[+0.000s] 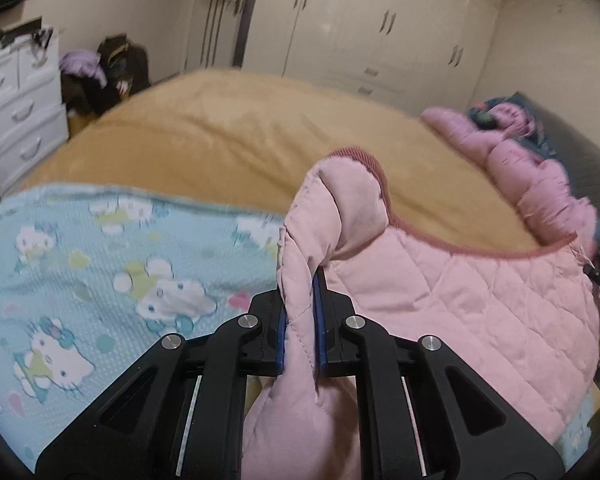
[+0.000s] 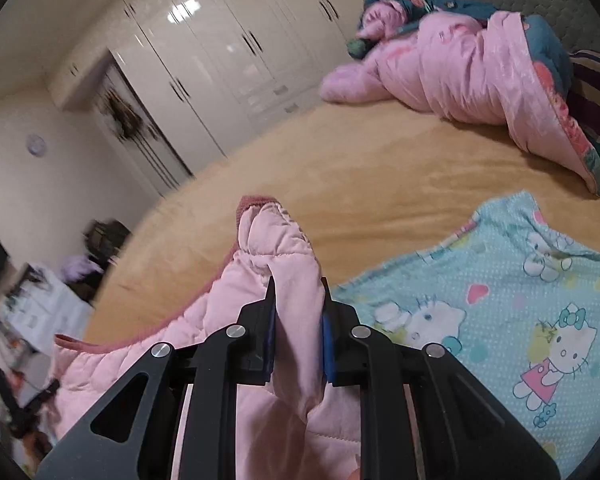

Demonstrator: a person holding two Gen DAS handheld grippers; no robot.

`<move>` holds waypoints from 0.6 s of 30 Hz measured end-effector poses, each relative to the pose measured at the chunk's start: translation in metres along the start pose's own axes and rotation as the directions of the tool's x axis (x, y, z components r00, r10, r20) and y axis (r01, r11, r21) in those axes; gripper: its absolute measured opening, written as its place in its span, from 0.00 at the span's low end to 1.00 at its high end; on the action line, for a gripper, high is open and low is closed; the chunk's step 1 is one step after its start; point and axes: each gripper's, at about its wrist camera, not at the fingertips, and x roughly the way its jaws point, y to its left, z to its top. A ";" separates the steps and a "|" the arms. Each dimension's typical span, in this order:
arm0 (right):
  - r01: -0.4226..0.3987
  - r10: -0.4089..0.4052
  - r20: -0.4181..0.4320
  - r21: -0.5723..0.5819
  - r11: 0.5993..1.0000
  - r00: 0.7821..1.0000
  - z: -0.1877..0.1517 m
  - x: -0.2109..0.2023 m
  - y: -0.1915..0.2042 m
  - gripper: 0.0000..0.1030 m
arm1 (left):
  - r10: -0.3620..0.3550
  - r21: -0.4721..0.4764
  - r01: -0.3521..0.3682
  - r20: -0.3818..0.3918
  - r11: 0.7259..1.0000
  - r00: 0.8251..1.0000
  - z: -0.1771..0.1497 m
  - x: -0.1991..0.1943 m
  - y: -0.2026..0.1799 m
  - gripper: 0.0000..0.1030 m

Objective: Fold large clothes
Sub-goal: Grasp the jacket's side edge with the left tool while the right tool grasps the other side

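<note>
Pink quilted garment (image 1: 460,300), trimmed in darker ribbed edging, hangs bunched above our bed (image 1: 220,140); we pinch one fold in the left gripper (image 1: 302,312), another in the right gripper (image 2: 298,320), both clamped tight.

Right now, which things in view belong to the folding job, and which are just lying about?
In the job:
- pink quilted garment
- left gripper
- right gripper

Lying about:
- cartoon-cat blanket
- tan bedspread
- crumpled pink duvet
- white drawers
- wardrobe

Left hand-held gripper (image 1: 300,320) clamps pink quilted garment (image 1: 440,280).
</note>
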 end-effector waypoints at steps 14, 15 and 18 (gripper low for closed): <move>0.185 -0.186 -0.155 -0.019 0.983 0.970 -0.058 0.059 -0.037 0.17 | 0.097 0.051 -0.091 -0.111 0.994 0.989 -0.038 0.063 0.008 0.09; 0.202 -0.205 -0.162 -0.038 0.979 0.965 -0.061 0.061 -0.034 0.18 | 0.100 0.052 -0.095 -0.115 0.994 0.988 -0.039 0.065 0.009 0.09; 0.221 -0.228 -0.201 -0.058 0.974 0.953 -0.065 0.069 -0.034 0.20 | 0.103 0.045 -0.098 -0.127 0.994 0.987 -0.041 0.068 0.011 0.10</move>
